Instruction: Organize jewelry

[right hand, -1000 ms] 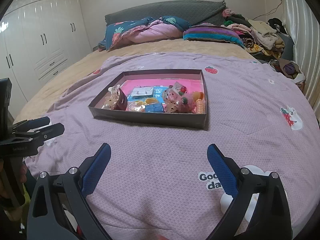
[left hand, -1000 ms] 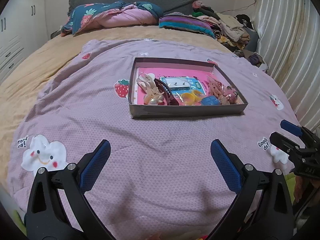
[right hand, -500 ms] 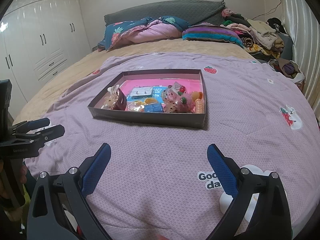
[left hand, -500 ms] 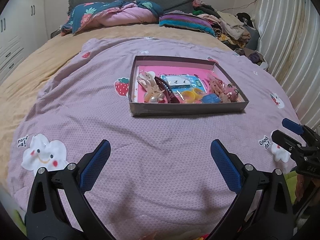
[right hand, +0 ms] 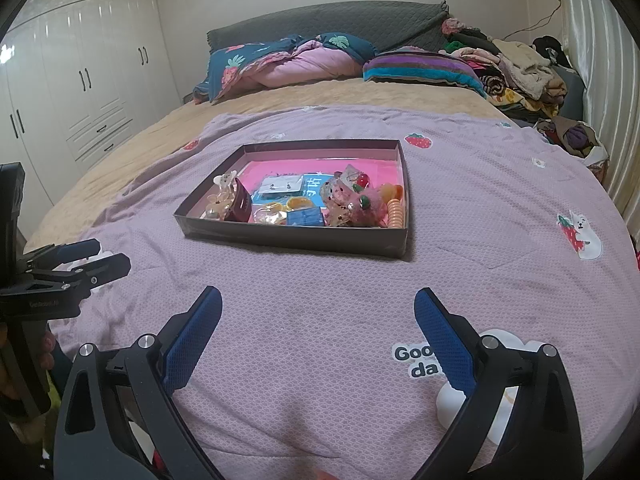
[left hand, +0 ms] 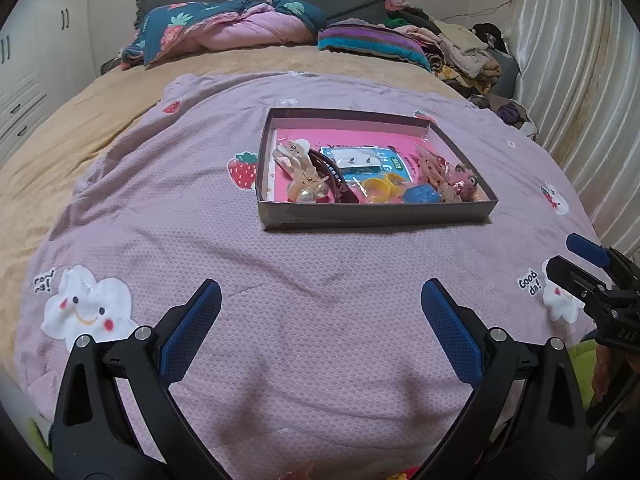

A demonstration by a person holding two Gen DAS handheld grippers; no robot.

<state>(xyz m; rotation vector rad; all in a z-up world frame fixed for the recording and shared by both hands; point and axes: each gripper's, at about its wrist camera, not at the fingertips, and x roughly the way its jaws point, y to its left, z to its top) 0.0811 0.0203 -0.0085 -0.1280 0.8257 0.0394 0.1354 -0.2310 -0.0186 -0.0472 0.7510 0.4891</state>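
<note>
A: Starting at the left, what worries you?

B: The left gripper (left hand: 320, 312) hangs over the quilt (left hand: 168, 208) at the near edge of the bed, its 2 fingers (left hand: 188, 336) wide apart and holding nothing. It is well short of the box (left hand: 376, 214), so any reach has to travel forward over soft, rumpled fabric. If a fingertip drags, I would expect the quilt to bunch and tug the box with it.

A: And the box itself?

B: It sits open toward the middle of the bed, and the jewelry lies in 1 heap along its near wall: a pale bunny clip (left hand: 298, 164) against a dark claw clip (left hand: 336, 178), then an earring card (left hand: 360, 160), yellow rings (left hand: 380, 188), a blue piece (left hand: 422, 194) and a pink tangle (left hand: 448, 176). They touch and overlap. Pinching 1 could well lift a neighbour, or flick something small over the low wall into the folds.

A: Further right?

B: The right gripper (right hand: 316, 312) is empty as well, its fingers (right hand: 444, 344) spread, also near the bed's edge. In its view a coiled hair tie (right hand: 394, 214) lies against the box's right wall, a tight spot to get a finger behind. If both grippers head for the same heap, they may knock together.
</note>
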